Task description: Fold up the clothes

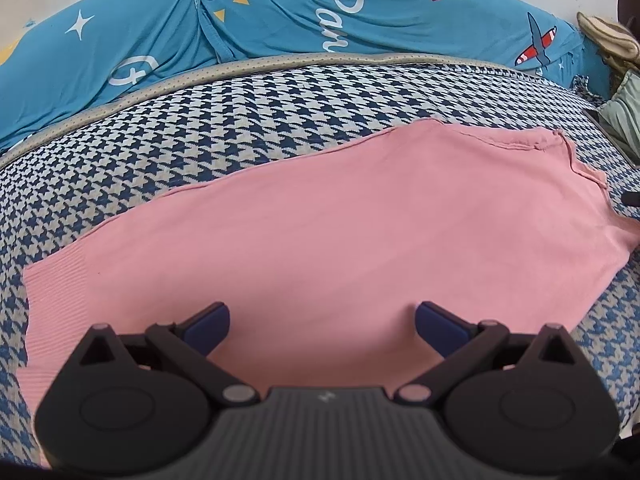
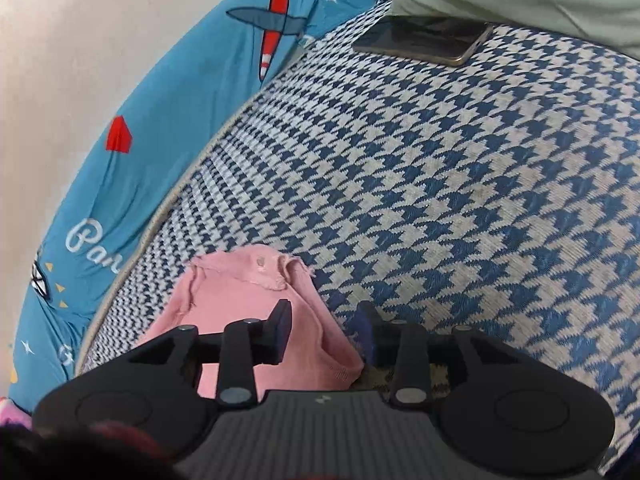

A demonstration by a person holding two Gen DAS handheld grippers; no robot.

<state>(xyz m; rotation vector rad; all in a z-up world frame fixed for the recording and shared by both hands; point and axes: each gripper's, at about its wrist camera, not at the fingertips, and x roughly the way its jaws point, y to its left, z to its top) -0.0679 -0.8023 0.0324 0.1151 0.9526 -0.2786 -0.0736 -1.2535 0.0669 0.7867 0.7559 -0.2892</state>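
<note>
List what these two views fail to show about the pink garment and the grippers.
- Pink garment, left wrist view: near edge hidden under the open left gripper; right end cut off by the frame.
- Right wrist view: only a corner shows; the right gripper body covers the rest.
- Right gripper: jaws apart over that corner; contact with cloth unclear.

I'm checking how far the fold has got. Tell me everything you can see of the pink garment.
The pink garment is a soft, fine-knit piece, apparently already folded into a long band lying flat on the houndstooth cover. One end has a ribbed hem; the other shows raw-looking seams and a small frayed edge. The left gripper hovers open over its near edge. The right gripper straddles the seamed end, open, one finger over the fabric and one beside it. Nothing else touches it.
</note>
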